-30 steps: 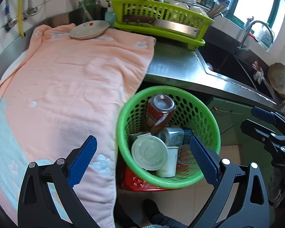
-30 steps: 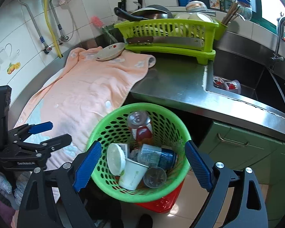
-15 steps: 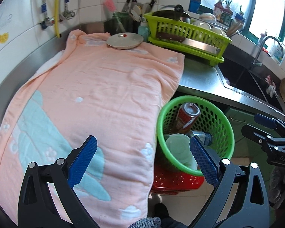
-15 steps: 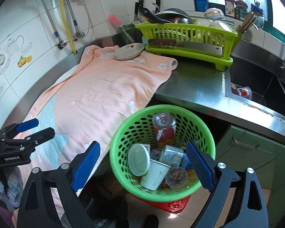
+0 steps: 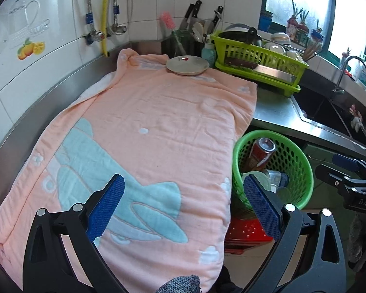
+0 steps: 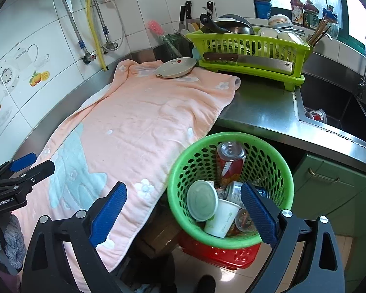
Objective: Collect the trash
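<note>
Here my left tool [image 5: 183,206] hangs over the near end of the peach towel [image 5: 144,131], its blue pads spread wide with nothing between them. The towel covers most of the steel desk [image 6: 263,112] and droops over the front edge. At its far end sits a shallow plate [image 6: 175,67], just beside the lime dish rack [image 6: 251,48] with a cleaver laid across its front. Further right, my right tool [image 6: 183,211] is likewise released, hovering above the green perforated trash basket [image 6: 275,161], which stands below the desk edge on a red crate [image 6: 219,251]. Inside the basket I see a red soda can [image 6: 229,163] leaning upright, a white paper cup [image 6: 222,217] tipped on its side, a round plastic lid [image 6: 202,204], and a crushed silver can [image 6: 234,190]. The sink [image 6: 339,112] lies at far right.
</note>
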Action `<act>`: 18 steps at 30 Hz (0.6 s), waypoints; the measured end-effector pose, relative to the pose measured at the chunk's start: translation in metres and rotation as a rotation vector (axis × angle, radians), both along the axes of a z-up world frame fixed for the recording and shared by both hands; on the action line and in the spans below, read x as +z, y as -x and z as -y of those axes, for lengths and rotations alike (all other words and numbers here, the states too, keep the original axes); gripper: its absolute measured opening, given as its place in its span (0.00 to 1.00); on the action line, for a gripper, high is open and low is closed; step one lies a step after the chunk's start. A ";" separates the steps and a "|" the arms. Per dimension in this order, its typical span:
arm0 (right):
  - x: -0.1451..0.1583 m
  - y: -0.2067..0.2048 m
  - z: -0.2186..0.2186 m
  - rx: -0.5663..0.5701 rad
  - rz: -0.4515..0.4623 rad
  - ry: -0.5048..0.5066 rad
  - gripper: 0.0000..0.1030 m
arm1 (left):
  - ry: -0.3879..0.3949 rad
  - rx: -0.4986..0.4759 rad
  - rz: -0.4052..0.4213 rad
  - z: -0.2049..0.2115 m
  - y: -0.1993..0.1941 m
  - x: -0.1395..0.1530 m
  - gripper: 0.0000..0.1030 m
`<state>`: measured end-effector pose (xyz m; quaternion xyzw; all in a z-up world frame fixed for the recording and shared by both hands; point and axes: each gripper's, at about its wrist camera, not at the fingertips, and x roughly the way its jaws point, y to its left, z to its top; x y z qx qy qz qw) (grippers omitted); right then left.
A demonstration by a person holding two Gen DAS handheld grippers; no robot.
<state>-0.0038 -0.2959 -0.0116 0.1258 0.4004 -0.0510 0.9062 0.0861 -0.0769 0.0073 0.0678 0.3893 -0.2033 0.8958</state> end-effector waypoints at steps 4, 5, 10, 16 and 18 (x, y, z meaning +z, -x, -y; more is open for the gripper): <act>0.005 0.002 -0.013 -0.014 0.011 0.013 0.89 | 0.013 0.014 0.004 -0.015 0.000 0.003 0.94; 0.006 0.002 -0.017 -0.016 0.013 0.011 0.89 | 0.005 0.020 0.014 -0.018 0.000 0.004 0.94; 0.011 0.006 -0.030 -0.032 0.023 0.022 0.89 | 0.004 0.031 0.037 -0.029 0.001 0.007 0.94; 0.018 0.012 -0.038 -0.058 0.031 0.037 0.89 | 0.005 0.024 0.062 -0.034 0.004 0.010 0.94; 0.019 0.014 -0.040 -0.066 0.031 0.047 0.89 | 0.011 0.018 0.064 -0.035 0.006 0.011 0.94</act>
